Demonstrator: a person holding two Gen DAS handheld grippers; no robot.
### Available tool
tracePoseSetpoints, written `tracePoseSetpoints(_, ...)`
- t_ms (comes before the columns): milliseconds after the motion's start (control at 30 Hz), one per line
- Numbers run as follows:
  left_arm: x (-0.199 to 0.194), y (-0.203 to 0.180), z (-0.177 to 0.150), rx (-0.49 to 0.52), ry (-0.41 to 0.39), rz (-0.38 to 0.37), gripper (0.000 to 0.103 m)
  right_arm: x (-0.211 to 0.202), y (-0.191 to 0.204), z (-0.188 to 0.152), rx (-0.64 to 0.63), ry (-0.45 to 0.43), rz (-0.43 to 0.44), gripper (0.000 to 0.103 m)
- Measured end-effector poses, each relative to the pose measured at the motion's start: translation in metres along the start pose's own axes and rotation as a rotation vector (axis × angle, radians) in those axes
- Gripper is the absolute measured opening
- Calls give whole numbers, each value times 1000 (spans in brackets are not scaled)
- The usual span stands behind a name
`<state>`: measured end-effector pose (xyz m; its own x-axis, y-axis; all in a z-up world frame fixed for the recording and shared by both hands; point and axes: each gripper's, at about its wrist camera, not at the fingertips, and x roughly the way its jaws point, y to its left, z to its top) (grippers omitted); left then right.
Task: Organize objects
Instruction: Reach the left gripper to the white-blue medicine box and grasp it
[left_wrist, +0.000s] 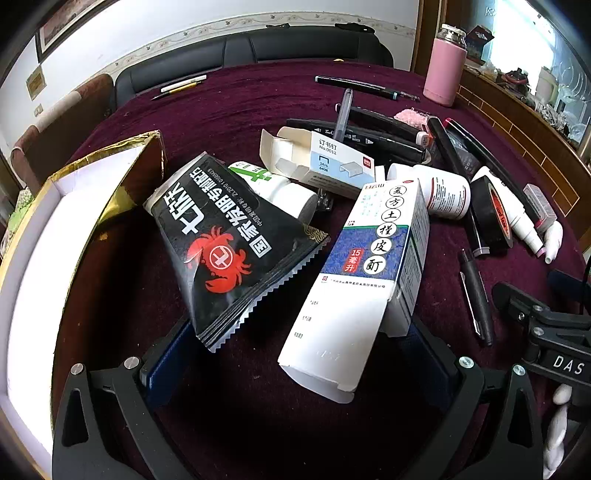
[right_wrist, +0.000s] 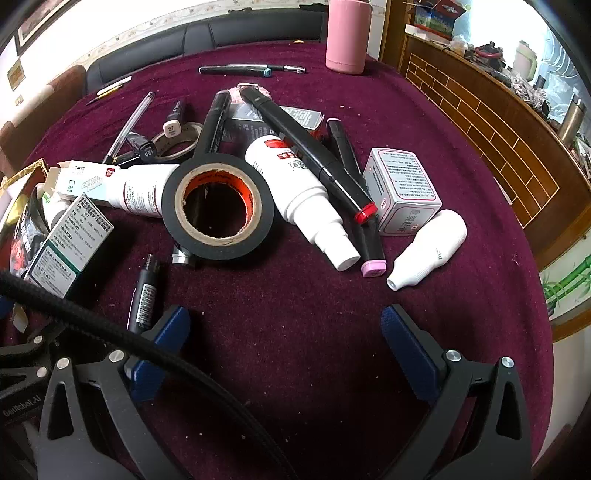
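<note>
Two grippers hang over the clutter, both spread wide and holding nothing. From the left wrist, the left gripper (left_wrist: 295, 354) has a white medicine carton (left_wrist: 354, 291) and a black crab-print sachet (left_wrist: 240, 251) lying between its jaws, the carton's long axis running away from them; the gold-edged box (left_wrist: 110, 173) sits off their left side. From the right wrist, the right gripper (right_wrist: 288, 339) faces bare cloth; the black tape roll (right_wrist: 218, 206) lies ahead, well apart. Left looks nearer to a pick.
</note>
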<state>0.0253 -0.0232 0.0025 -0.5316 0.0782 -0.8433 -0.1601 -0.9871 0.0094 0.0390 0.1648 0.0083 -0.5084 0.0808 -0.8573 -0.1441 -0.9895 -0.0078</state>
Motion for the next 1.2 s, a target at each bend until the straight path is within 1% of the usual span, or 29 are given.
tracePoseSetpoints(133,-5,9,-3,20,13,-35,101,-2,-1,-2,2,-11,6,103)
tracePoseSetpoints(167,-10,12,-4,9,20,-52,101,-3,-1,-3,3,-15,5,103)
tracePoseSetpoints(200,-17,15,-4,-2,6,-85,101,-4,0,-5,5,-20,2,103)
tracePoseSetpoints(233,-28,18,-5,-9,-22,-111,101,-6,0,-6,9,-30,-4,102)
tracePoseSetpoints(267,-41,25,-7,-5,-66,-111,101,-9,0,-8,12,-42,-8,98)
tracePoseSetpoints(333,-68,40,-10,6,-158,-117,101,-18,-2,-11,21,-92,-15,96)
tracePoseSetpoints(367,-78,46,-11,6,-188,-118,101,-27,-4,-14,34,-144,-26,96)
tracePoseSetpoints(400,-88,50,-10,2,-217,-112,101,-33,-4,-16,40,-174,-26,96)
tracePoseSetpoints(433,-99,58,-10,1,-247,-110,101,-42,-6,-19,54,-223,-21,96)
tracePoseSetpoints(467,-109,65,-8,7,-276,-121,101,-50,-9,-23,76,-263,-29,96)
tracePoseSetpoints(500,-116,66,-5,16,-300,-136,101,-54,-13,-24,91,-280,-30,96)
tracePoseSetpoints(533,-124,67,-5,39,-339,-172,101,-57,-16,-26,111,-296,-24,96)
tracePoseSetpoints(567,-125,66,-2,51,-357,-198,101,-58,-20,-27,135,-303,-19,96)
tracePoseSetpoints(600,-122,63,0,70,-350,-231,101,-59,-23,-28,156,-305,-15,96)
tracePoseSetpoints(633,-116,59,1,78,-316,-237,101,-58,-25,-25,167,-303,-7,96)
tracePoseSetpoints(667,-105,48,5,91,-256,-238,101,-58,-27,-26,178,-303,4,96)
tracePoseSetpoints(700,-96,37,9,107,-223,-237,101,-58,-27,-25,185,-303,9,96)
tracePoseSetpoints(800,-83,5,13,182,-228,-208,100,-58,-34,-28,211,-310,37,96)
tracePoseSetpoints(900,-70,-22,22,252,-217,-256,97,-57,-43,-25,244,-300,81,96)
tracePoseSetpoints(1000,-63,-40,22,330,-216,-246,94,-55,-53,-26,288,-292,121,96)
tracePoseSetpoints(1033,-59,-46,25,352,-208,-242,87,-54,-56,-26,297,-288,128,96)
tracePoseSetpoints(1067,-53,-52,27,375,-187,-249,82,-53,-58,-26,309,-283,139,96)
tracePoseSetpoints(1100,-49,-54,28,378,-173,-254,74,-52,-60,-25,317,-277,149,96)
tracePoseSetpoints(1167,-39,-58,30,395,-135,-277,68,-50,-63,-25,334,-268,161,96)
tracePoseSetpoints(1200,-36,-59,29,395,-128,-273,65,-49,-63,-25,340,-267,164,96)
